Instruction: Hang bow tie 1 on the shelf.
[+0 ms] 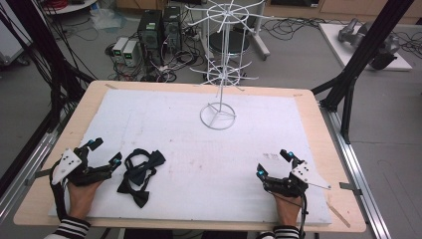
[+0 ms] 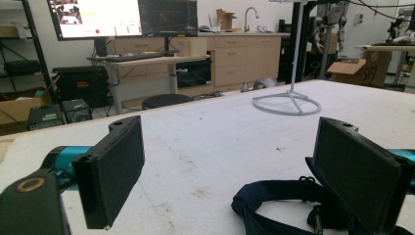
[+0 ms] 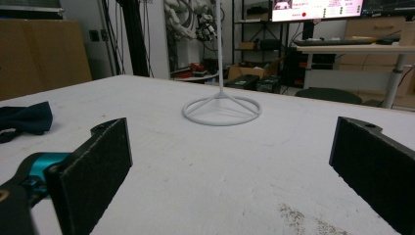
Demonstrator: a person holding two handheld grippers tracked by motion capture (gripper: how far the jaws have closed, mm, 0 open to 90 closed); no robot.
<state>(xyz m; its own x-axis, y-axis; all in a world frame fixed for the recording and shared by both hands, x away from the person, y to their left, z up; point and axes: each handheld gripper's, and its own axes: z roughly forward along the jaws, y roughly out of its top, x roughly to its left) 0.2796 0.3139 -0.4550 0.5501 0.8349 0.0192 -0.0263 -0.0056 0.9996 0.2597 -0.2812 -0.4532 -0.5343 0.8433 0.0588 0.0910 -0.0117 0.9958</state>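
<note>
2 bow ties (image 1: 139, 175) flat on mat (image 1: 199, 164), uncontained.

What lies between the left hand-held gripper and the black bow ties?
Nothing: in the high view the left hand-held gripper sits right beside the black fabric bow ties, bare white mat between.

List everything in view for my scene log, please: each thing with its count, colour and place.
bow ties: two, dark, near-left on the pad, one overlapping the other, beside the left gripper
wire stand: one, white, upright at the far middle of the pad
pad: one, white, covering the table
table: one, light wood, under the pad
computer towers: two, black, on the floor beyond the table
left gripper: one, black, near-left, jaws open
right gripper: one, black, near-right, jaws open
</note>
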